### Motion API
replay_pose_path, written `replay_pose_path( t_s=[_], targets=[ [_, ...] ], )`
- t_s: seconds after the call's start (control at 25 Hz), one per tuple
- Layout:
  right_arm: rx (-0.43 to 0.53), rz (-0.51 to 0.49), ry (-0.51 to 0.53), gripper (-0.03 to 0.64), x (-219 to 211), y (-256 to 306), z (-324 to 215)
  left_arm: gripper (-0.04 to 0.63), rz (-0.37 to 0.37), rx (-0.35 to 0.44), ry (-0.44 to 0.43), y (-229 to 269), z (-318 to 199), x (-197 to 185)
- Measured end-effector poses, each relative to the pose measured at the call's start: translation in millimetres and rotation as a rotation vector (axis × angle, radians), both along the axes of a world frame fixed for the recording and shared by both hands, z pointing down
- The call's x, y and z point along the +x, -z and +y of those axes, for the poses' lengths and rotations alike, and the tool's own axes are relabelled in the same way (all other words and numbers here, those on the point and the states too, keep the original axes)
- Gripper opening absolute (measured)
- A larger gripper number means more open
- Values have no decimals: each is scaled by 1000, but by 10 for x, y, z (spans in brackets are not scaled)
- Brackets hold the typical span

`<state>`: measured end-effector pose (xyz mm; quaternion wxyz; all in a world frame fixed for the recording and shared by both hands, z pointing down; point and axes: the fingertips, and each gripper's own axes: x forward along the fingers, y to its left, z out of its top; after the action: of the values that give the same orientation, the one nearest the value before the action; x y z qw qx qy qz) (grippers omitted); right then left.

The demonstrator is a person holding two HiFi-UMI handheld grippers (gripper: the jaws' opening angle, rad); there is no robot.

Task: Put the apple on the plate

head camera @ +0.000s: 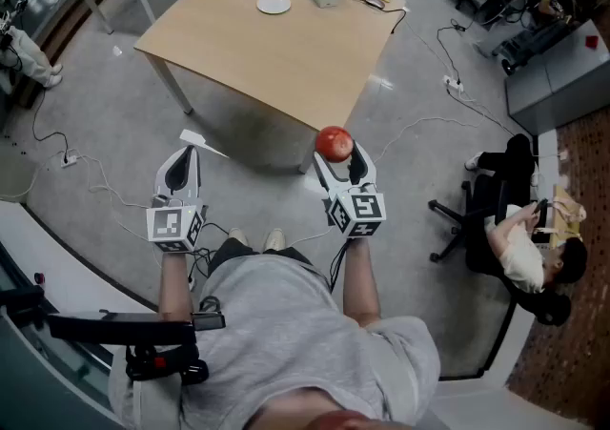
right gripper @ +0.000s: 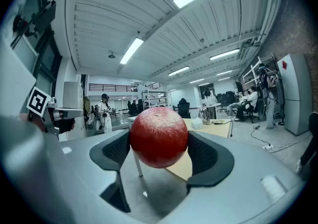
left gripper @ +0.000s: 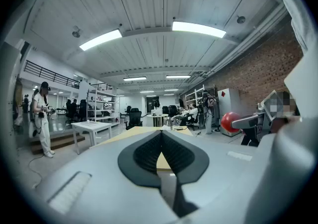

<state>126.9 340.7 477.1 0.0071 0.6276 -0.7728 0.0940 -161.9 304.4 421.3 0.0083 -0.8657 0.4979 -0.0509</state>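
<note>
Matt speckled apple (right gripper: 159, 137), smooth pale wood table (head camera: 276, 47), ribbed black tool pads (right gripper: 204, 154)

- Left tool (head camera: 186, 163): held out ahead of the torso, pointing forward and about level. Its jaws are closed tip to tip with nothing between them.
- Right tool (head camera: 338, 161): held forward beside the left one and well apart from it. Its jaws stand wide, with both pads pressed on the apple (head camera: 334, 143), which sits clear between them.
- Left forearm (head camera: 173, 280) and right forearm (head camera: 359, 276): bare, extended, roughly parallel.
- Both wrists: straight, in line with the tools.
</note>
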Motion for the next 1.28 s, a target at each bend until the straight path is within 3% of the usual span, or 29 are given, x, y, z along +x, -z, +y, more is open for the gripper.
replay_pose_path(
  t_s=[0.8,1.28],
  targets=[
    [-23,-4,14,368,112,-68,-23,18,0,-19,-4,-67,-19,127],
    [-22,-20,23,368,262,-31,-800,18,13,-36,-17,-114,-845,299]
  ],
)
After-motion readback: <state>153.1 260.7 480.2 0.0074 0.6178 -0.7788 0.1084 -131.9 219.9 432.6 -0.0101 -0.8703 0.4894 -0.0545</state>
